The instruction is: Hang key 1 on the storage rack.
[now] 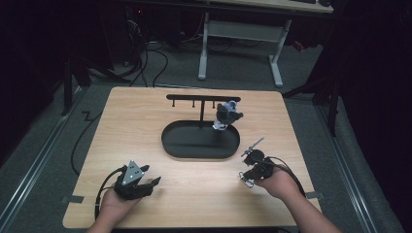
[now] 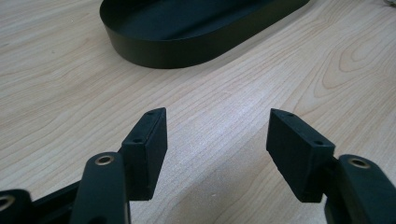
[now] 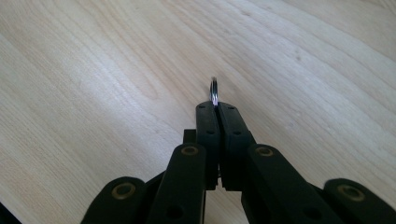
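A black oval tray (image 1: 180, 145) lies mid-table, and a black T-shaped hook stand (image 1: 201, 98) rises from it. A dark charm with pale blue and white parts (image 1: 227, 115) hangs at the stand's right end. My right gripper (image 1: 245, 178) is at the front right, low over the wood and shut on a thin metal ring (image 3: 214, 88). The ring's edge pokes out past the closed jaws of the right gripper (image 3: 216, 108). The ring (image 1: 247, 183) glints at the jaw tips. My left gripper (image 1: 149, 174) rests at the front left, open and holding nothing. In its own view the left gripper (image 2: 218, 114) faces the tray (image 2: 187, 42).
The wooden table (image 1: 136, 121) has bare wood around the tray. Beyond its far edge are a grey floor with cables (image 1: 145, 63) and the white legs of a desk (image 1: 277, 63). A cable trails off the table's left side.
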Tool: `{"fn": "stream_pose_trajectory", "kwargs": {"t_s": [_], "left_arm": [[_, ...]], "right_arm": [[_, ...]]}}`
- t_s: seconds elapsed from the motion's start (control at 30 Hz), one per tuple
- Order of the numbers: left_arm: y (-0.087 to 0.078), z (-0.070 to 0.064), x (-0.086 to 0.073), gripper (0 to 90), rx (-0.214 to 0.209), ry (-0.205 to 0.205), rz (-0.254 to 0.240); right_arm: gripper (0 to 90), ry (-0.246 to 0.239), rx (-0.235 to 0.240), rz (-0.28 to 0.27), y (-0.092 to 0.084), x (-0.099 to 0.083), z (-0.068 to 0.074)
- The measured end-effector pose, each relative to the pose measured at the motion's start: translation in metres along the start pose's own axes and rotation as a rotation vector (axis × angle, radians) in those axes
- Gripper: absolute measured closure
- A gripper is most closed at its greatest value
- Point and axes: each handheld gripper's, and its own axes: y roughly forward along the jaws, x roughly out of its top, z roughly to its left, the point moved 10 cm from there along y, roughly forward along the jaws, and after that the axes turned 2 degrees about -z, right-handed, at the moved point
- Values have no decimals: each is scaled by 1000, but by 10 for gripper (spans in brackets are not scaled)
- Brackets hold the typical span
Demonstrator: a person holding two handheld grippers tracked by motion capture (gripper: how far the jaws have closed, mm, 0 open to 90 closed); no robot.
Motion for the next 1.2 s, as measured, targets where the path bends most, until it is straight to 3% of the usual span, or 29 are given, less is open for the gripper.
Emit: {"fn": "stream_pose_trajectory", "kwargs": {"t_s": [0.13, 0.23, 0.53, 0.73, 0.83, 0.9, 1.2], "left_arm": [[1, 0, -1, 391, 0, -1, 4], [1, 1, -1, 391, 1, -1, 5], [1, 1, -2, 391, 4, -2, 8], [1, 1, -2, 391, 3, -2, 8], [0, 1, -2, 391, 3, 0, 9], [0, 2, -2, 391, 4, -1, 8], [0, 2, -2, 391, 5, 0, 9]], "right_arm": [[888, 67, 56, -33, -1, -6, -7], [887, 86, 86, -61, 0, -7, -7], [885, 94, 105, -91, 2, -8, -8], [878, 95, 109, -90, 5, -6, -6], [871, 66, 107, -94, 8, -5, -5], [862, 84, 109, -81, 10, -5, -2], [892, 77, 118, -97, 9, -6, -1]]}}
